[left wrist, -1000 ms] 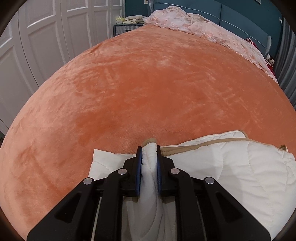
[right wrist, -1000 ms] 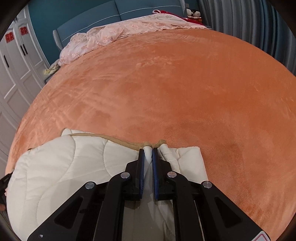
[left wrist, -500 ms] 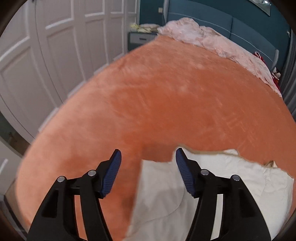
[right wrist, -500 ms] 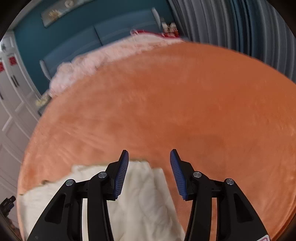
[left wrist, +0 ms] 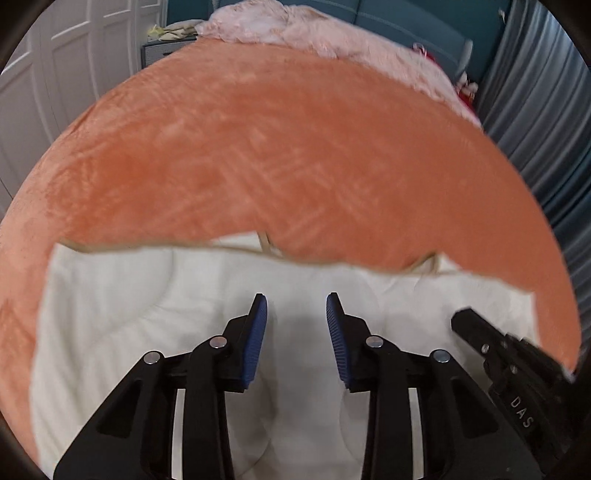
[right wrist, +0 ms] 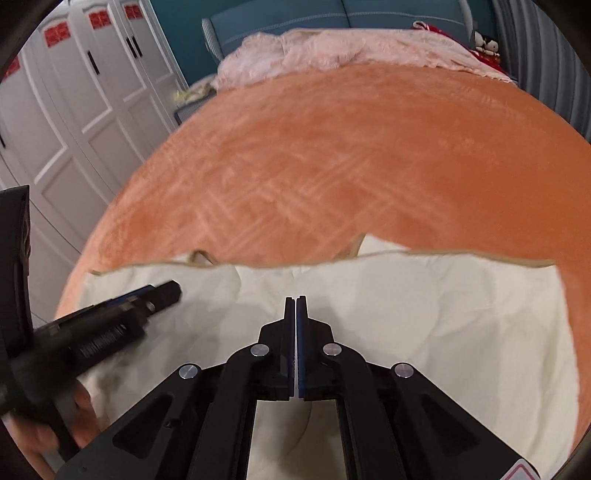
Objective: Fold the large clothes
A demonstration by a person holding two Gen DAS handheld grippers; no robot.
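A white quilted garment with tan trim (left wrist: 155,317) lies folded flat on the orange bed cover (left wrist: 295,155); it also shows in the right wrist view (right wrist: 424,325). My left gripper (left wrist: 296,306) is open and empty, hovering above the middle of the garment. My right gripper (right wrist: 296,306) is shut with nothing between its pads, also above the garment. The right gripper's tip shows in the left wrist view (left wrist: 465,325), and the left gripper shows in the right wrist view (right wrist: 162,295).
A crumpled pink blanket (left wrist: 332,40) lies at the head of the bed against a teal headboard (right wrist: 295,18). White wardrobe doors (right wrist: 74,122) stand on the left. Grey curtains (left wrist: 535,110) hang on the right. A nightstand (left wrist: 162,48) stands by the bed.
Both grippers let go of the garment's folded edge and lifted back. The left stayed open and swung right over the garment; the right has closed empty.
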